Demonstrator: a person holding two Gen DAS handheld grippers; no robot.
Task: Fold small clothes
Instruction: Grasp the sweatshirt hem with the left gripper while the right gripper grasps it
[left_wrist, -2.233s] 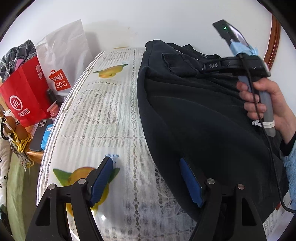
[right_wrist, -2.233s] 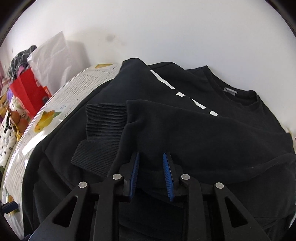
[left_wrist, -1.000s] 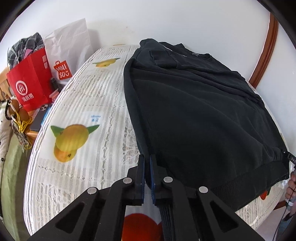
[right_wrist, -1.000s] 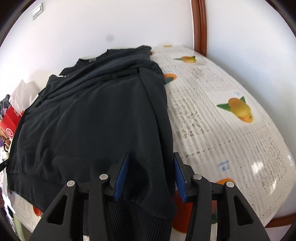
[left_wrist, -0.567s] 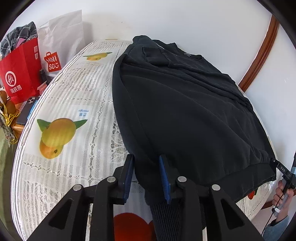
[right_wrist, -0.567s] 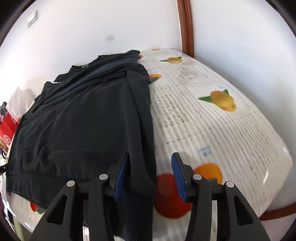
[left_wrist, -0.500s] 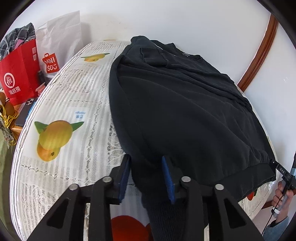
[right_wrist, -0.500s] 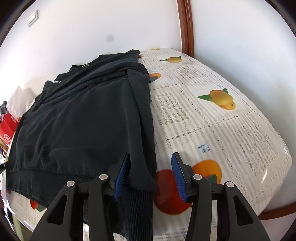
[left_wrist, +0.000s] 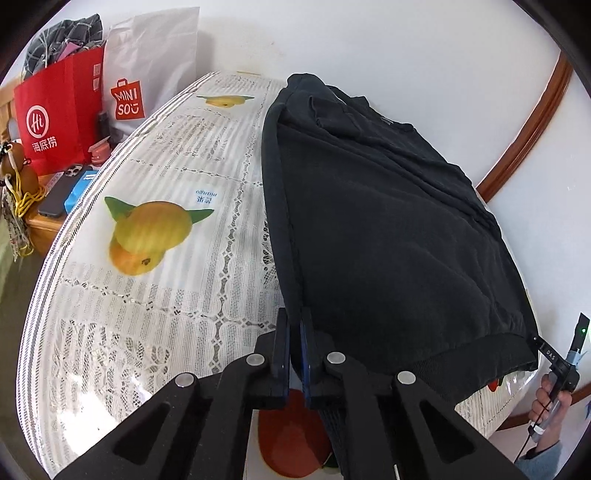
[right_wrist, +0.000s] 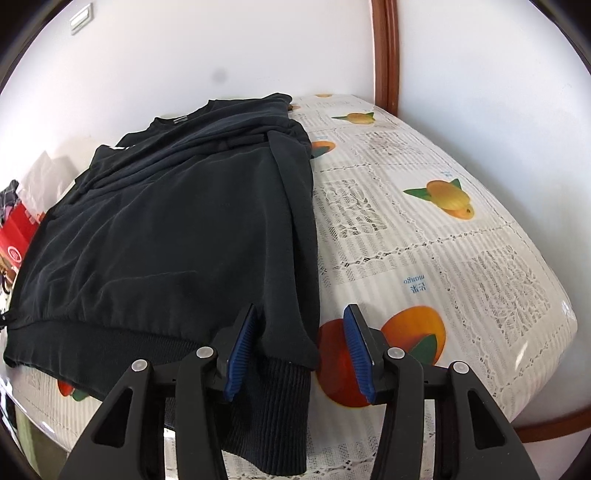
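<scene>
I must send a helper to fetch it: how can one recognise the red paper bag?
Find the table with the mango-print cloth. Past its far left edge two shopping bags stand by the wall. The red paper bag is the left one, with a white circle logo; its neighbour is white.

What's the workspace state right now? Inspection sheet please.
Surface: table under a lace tablecloth printed with mangoes.
Job's things: black sweatshirt lies flat, sleeves folded in, hem at the near edge.
Clutter: red bag, white Miniso bag, phones on a side stand.
Grippers: left gripper shut on the sweatshirt's side edge; right gripper open, straddling the other hem corner.
Cables: thin cord beside the right gripper's handle.
Surroundings: white walls, wooden trim.
</scene>
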